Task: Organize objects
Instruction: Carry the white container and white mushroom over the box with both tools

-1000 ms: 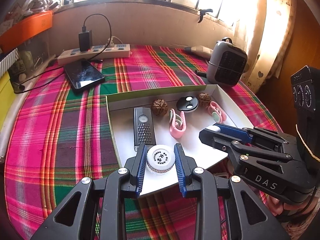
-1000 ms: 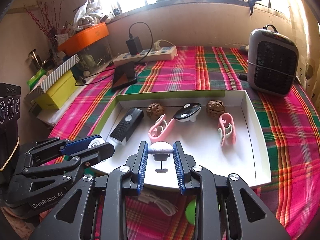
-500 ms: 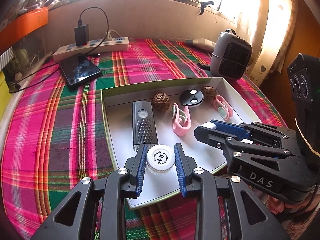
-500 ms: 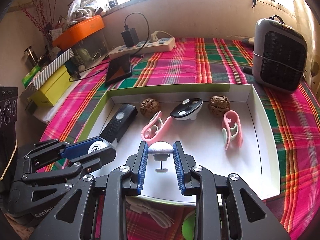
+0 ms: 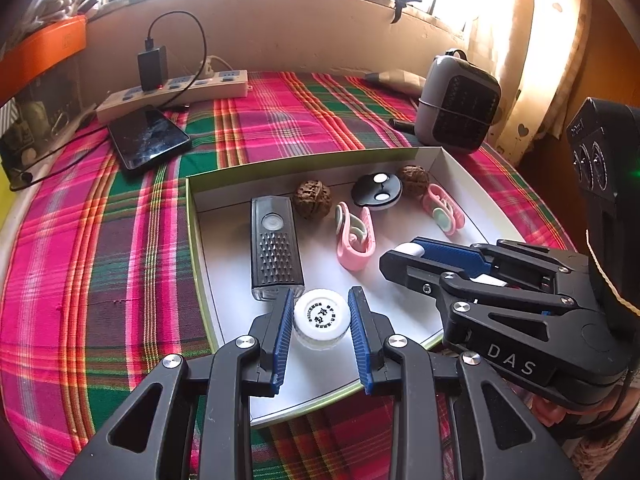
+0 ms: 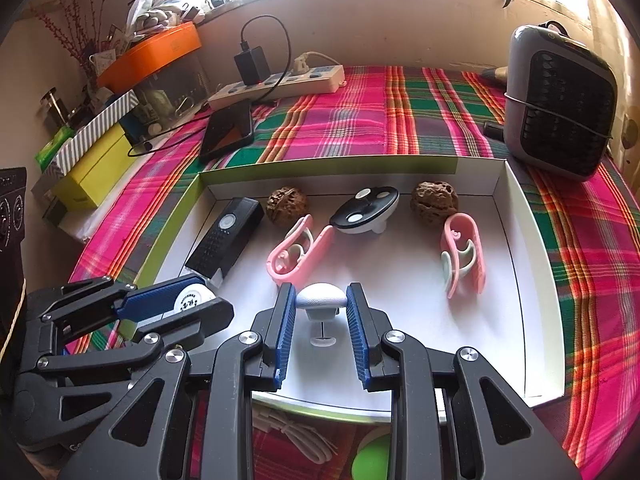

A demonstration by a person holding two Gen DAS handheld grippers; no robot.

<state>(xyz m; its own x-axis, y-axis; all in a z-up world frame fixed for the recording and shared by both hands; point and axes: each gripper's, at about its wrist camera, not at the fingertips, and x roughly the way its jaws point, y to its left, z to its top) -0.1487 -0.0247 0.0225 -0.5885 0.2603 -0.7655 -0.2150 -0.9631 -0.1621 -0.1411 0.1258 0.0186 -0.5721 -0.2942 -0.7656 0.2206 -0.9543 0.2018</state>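
L gripper [image 5: 320,322] clamps a white round-capped jar [image 5: 320,316] over the near-left corner of the white tray [image 5: 460,168]. R gripper [image 6: 320,320] pinches a small white mushroom-shaped piece [image 6: 321,299] above the tray's near edge, w/ pink clips [image 6: 298,254] just beyond.

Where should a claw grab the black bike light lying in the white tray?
Grip the black bike light across its two long flat sides, coming from above. It lies flat on the tray, long and narrow, with bare floor beside it and the walnut only near its far end.
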